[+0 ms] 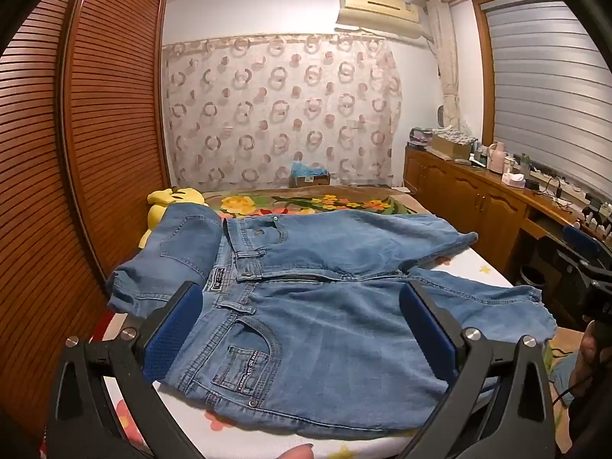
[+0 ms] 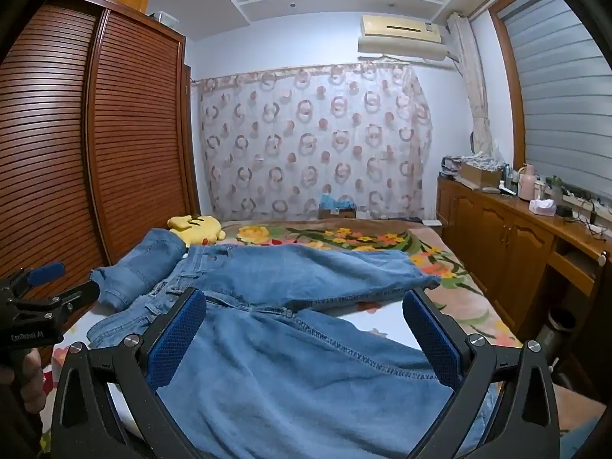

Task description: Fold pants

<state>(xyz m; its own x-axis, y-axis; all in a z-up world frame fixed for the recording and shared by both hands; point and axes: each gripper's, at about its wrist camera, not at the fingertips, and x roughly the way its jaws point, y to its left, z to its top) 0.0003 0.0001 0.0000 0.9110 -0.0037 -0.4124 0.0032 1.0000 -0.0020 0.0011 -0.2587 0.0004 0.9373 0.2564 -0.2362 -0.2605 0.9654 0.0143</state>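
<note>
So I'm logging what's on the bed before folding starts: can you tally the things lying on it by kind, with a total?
Jeans: 2, one spread flat, one bunched at the far left
Yellow plush toy: 1
Floral blanket: 1
Total: 4

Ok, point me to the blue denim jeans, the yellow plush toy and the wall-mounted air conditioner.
Blue denim jeans [image 1: 325, 344]: left wrist view, near leg's thigh panel.
Yellow plush toy [image 2: 199, 225]: right wrist view, its striped top, behind the jeans.
Wall-mounted air conditioner [image 1: 378, 5]: left wrist view, front casing.
</note>
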